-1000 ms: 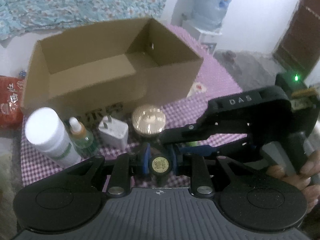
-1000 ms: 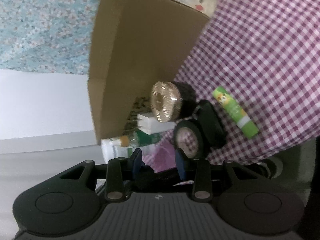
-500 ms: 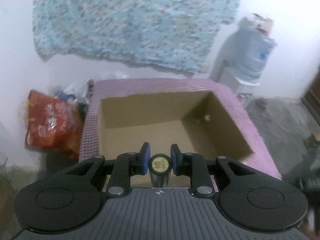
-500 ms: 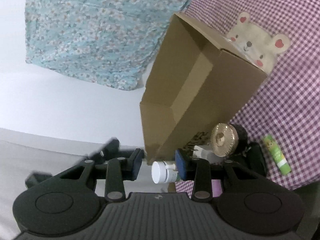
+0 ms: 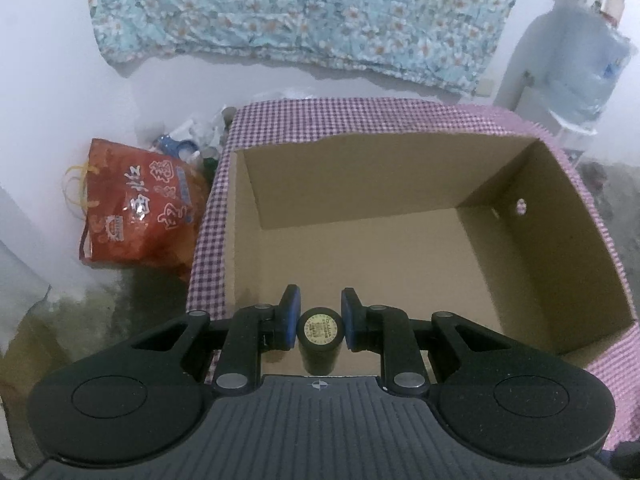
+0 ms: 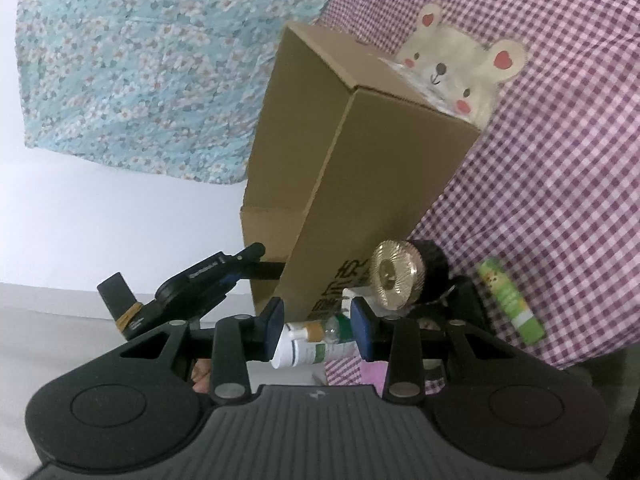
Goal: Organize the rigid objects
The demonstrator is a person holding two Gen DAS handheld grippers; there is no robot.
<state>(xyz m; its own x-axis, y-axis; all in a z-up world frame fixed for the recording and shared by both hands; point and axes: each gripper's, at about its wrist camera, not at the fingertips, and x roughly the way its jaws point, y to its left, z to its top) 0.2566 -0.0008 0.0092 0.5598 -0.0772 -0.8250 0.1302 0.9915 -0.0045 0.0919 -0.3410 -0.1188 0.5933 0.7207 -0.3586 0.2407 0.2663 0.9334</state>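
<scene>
— Left tongs clamped on a small black tube, yellow round label facing up, hovering over the near edge of the open cardboard box. Bare floor inside that box.

— And on the right? Right tongs standing apart, gripping nothing, aimed at the row beside the box's near wall: white bottle lying between the pads but untouched, small dropper bottle beside it.

— Further right on the checked tabletop: gold-lidded jar, then a green stick lying flat, well apart from the box.

— Left tool also visible to the left of the box, up near its rim.
</scene>
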